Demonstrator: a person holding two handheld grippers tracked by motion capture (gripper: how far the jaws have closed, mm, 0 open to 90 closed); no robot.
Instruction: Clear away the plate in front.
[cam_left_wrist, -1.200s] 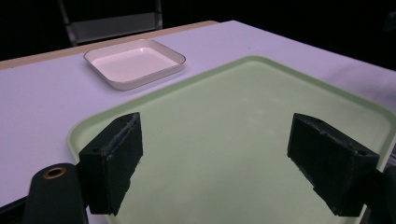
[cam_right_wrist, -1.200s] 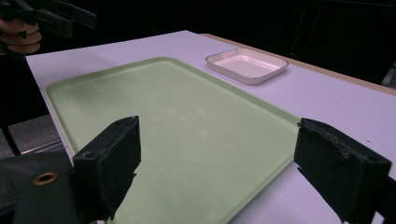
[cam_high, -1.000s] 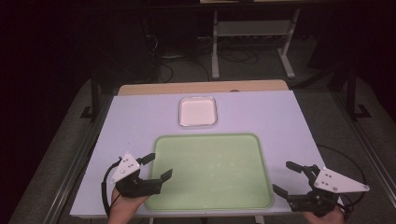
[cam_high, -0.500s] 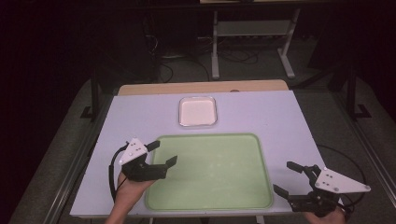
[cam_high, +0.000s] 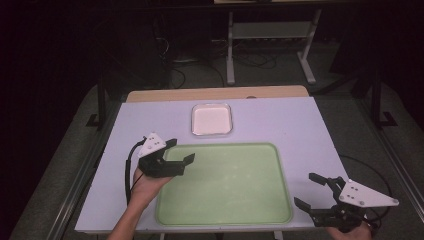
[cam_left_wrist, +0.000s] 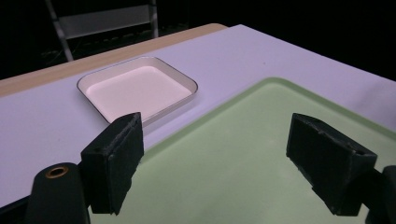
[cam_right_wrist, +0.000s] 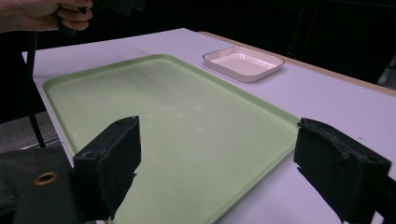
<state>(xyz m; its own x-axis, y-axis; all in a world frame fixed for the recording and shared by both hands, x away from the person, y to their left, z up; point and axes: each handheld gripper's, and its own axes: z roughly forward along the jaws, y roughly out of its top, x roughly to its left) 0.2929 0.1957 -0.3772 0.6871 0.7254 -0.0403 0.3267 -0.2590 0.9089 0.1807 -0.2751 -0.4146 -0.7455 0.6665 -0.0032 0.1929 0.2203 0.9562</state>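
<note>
Since 1 s ago, L gripper (cam_high: 181, 160) has moved up from the table's near-left edge to abt 9 o'clock of the green tray (cam_high: 225, 210), now over the tray's far-left corner, jaws pointing to 3 o'clock; R gripper (cam_high: 314, 190) has stayed put.

Nearest: R gripper at abt 5 o'clock, just off the tray's near-right corner, over the table (cam_high: 310, 130), jaws wide apart, holding nothing. R gripper view looks across the tray (cam_right_wrist: 177, 121).

Next: tray lies flat, mid-table, toward the near edge. L gripper jaws also wide, nothing between them; hand (cam_high: 145, 185) grips it from behind.

Farthest: small white dish (cam_high: 212, 120) at 12 o'clock, just beyond the tray's far rim, apart from it. L gripper view shows the dish (cam_left_wrist: 137, 88) ahead-left of its jaws.
</note>
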